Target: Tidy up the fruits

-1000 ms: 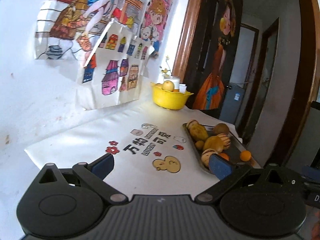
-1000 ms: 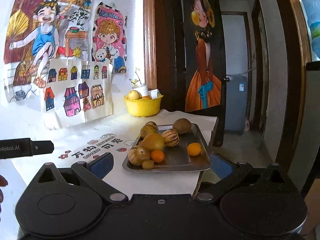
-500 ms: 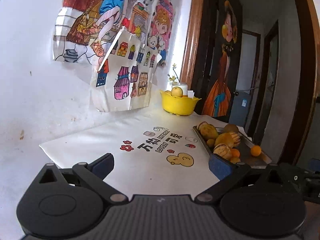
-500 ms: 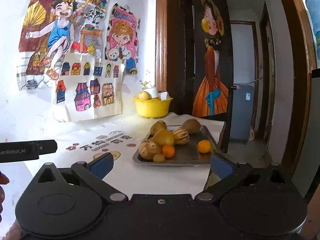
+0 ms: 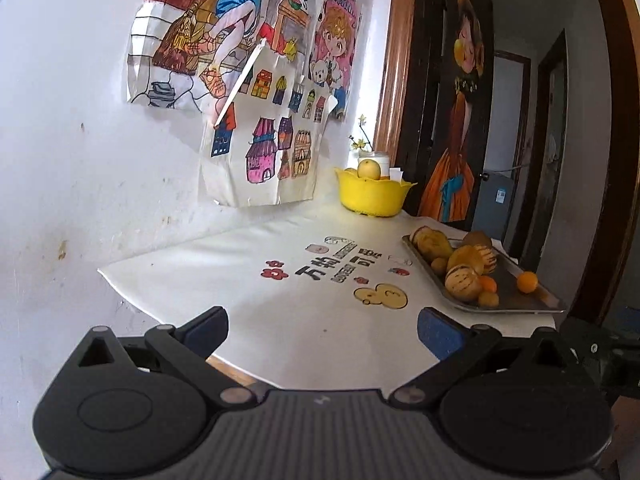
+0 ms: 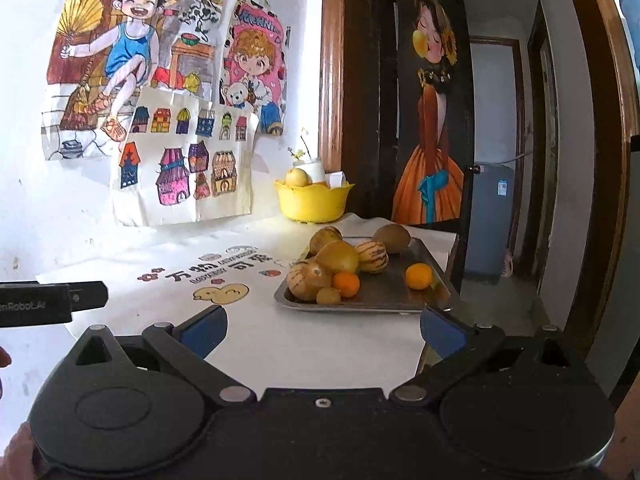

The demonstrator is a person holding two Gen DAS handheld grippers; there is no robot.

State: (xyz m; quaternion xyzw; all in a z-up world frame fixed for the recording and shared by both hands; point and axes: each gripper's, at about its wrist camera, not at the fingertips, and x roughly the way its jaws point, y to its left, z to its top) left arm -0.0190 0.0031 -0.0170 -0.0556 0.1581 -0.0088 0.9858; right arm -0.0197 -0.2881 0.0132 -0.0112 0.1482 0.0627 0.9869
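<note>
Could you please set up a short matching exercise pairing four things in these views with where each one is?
Things:
1. yellow bowl
2. metal tray
3. lone orange
4. house drawing

Places:
A. apart from the fruit pile, on the tray
B. taped to the wall
C. table's far end
D. near the table's right edge

Pairs: 1-C, 2-D, 3-A, 4-B

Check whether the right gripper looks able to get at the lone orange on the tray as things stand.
Probably yes. The right gripper is open and empty, and the lone orange sits apart from the piled fruit on the near, open side of the metal tray, with only the low rim between them.
</note>
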